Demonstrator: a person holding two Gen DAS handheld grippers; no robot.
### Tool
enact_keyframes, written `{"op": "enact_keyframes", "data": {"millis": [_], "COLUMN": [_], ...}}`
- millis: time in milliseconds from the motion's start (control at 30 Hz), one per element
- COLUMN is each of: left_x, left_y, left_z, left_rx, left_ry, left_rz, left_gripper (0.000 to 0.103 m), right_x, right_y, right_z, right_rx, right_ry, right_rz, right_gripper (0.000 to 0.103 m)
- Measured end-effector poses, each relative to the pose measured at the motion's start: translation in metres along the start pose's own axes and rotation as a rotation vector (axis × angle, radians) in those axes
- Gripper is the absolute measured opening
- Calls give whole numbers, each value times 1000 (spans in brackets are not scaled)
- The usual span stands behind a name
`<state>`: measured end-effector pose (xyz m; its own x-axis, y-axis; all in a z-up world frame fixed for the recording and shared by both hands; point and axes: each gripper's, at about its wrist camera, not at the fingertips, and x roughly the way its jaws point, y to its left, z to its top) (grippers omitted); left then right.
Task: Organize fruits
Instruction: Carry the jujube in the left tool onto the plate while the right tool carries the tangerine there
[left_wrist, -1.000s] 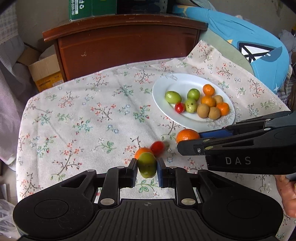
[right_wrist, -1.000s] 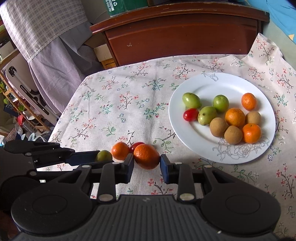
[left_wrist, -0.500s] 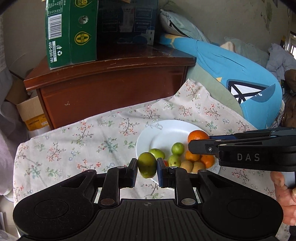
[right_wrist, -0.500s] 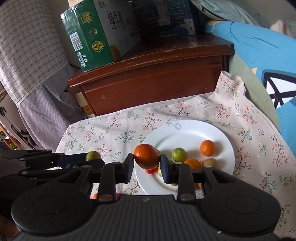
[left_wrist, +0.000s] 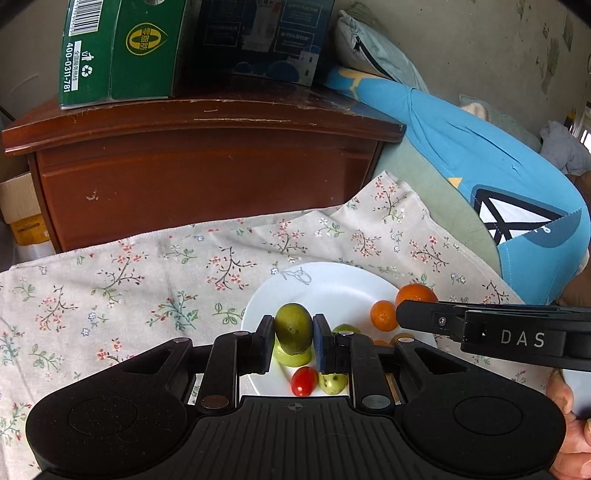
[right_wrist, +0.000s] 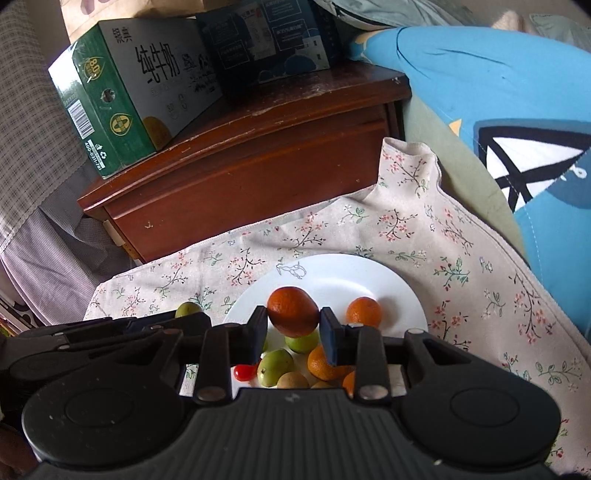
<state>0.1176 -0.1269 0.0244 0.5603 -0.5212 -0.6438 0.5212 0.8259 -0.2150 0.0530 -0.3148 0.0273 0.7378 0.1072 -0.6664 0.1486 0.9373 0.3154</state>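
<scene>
My left gripper (left_wrist: 293, 334) is shut on a green fruit (left_wrist: 293, 326), held above the near left part of the white plate (left_wrist: 332, 284). My right gripper (right_wrist: 293, 330) is shut on an orange (right_wrist: 292, 311), also over the plate (right_wrist: 391, 291). On the plate lie green fruits (right_wrist: 275, 366), oranges (right_wrist: 364, 312), brown kiwis (right_wrist: 292, 380) and a red cherry tomato (left_wrist: 304, 380). In the left wrist view the right gripper's black body (left_wrist: 491, 334) reaches in from the right with its orange (left_wrist: 415, 294) at the tip. The left gripper's green fruit (right_wrist: 187, 308) shows at the left in the right wrist view.
A floral cloth (left_wrist: 147, 280) covers the table. Behind it stands a dark wooden cabinet (left_wrist: 207, 155) with a green carton (left_wrist: 118, 51) and a dark blue box (left_wrist: 262, 37) on top. A blue cushion (left_wrist: 498, 184) lies at the right. A hand (left_wrist: 569, 424) grips the right tool.
Both grippers lifted their fruits off the cloth and carried them over the plate. The view tilted up, so the cabinet and boxes now fill the top. The loose fruits on the cloth dropped out of view.
</scene>
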Motion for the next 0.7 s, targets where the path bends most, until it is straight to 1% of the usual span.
{"op": "enact_keyframes", "data": {"millis": [67,200,333,433,500,600,633,667,700], "left_x": [6,20,29,38,42,43,41,38,36], "left_y": [1,4,5,4,3,0,0,1,2], "left_z": [-1,-2,-4,-6,-9,-11,-11,-10,-9], "left_rx": [-10,-53,-83,-112,-129,-123,-128,-132,-133], "left_ry": [-4,6,-9,15,23,32,30,26,20], "left_rz": [-8,-28,-57,-79,-82,-87,-83,-82,-82], "left_gripper": [19,19,19,19,22,23,25,30,32], "right_x": [5,18,24,28,28,25,24,23,22], "right_y": [-2,-10,-12,-14,-15,-15,-15,-15,-14], "right_z": [-2,-6,-9,-10,-11,-10,-9,-9,-9], "right_rx": [9,63,66,76,83,83,82,79,76], "right_ry": [5,37,42,47,46,36,33,30,28], "right_rz": [-20,-25,-49,-56,-64,-64,-63,-63,-61], "right_gripper": [31,31,31,31,33,34,34,34,34]}}
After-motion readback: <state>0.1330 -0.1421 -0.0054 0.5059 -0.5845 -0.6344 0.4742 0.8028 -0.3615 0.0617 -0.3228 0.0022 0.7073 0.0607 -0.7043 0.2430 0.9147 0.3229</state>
